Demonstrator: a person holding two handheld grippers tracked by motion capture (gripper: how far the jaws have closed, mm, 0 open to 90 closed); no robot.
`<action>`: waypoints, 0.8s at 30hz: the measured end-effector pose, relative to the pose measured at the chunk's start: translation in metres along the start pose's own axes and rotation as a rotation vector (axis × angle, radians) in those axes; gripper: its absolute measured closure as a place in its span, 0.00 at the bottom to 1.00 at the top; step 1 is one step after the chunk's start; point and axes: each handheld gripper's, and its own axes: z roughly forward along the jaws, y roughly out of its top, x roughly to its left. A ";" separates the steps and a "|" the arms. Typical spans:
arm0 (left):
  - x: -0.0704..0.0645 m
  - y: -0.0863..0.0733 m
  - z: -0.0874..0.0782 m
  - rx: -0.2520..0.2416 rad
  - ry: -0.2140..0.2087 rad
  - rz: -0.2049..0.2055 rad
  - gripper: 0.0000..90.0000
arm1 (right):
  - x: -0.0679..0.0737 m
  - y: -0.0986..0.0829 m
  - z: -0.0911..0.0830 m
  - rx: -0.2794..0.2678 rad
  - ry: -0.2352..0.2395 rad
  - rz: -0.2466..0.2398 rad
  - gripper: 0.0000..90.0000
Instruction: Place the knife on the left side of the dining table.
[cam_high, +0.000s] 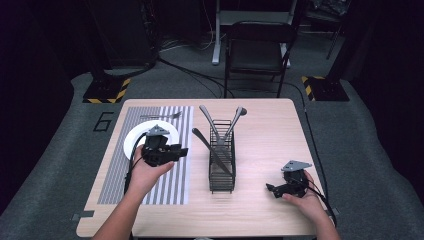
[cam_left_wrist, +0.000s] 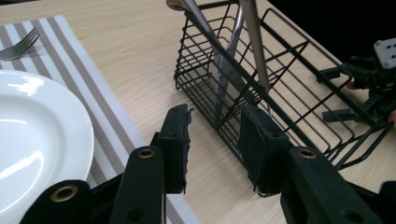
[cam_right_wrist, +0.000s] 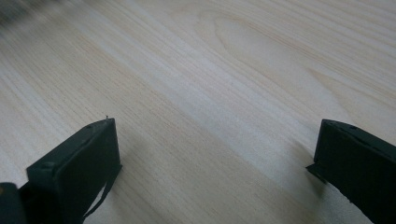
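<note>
Black wire basket (cam_high: 222, 162) sits just ahead of the left gripper (cam_left_wrist: 212, 140), holding a knife (cam_left_wrist: 224, 79) and other cutlery propped upright. That gripper's jaws are apart, holding nothing. Behind it lies a white plate (cam_high: 134, 140), empty, on a striped mat (cam_high: 177, 170), with a fork (cam_high: 161, 116) beyond. The right gripper (cam_right_wrist: 215, 158) hangs low over bare pale wooden table (cam_right_wrist: 233, 70), jaws spread wide and empty. From the high view there's a dark chair (cam_high: 257, 50) past the table; the left gripper view shows the knife's blade between the basket's wires.
</note>
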 end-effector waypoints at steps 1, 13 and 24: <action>-0.001 0.002 0.000 -0.003 -0.003 0.000 0.70 | 0.000 0.000 0.000 0.000 0.000 0.001 0.00; -0.007 0.021 0.000 -0.016 -0.014 0.013 0.70 | 0.000 0.000 0.000 0.000 0.000 0.000 0.00; -0.009 0.034 0.005 -0.028 -0.020 0.006 0.71 | 0.000 0.000 0.000 0.000 0.000 0.000 0.00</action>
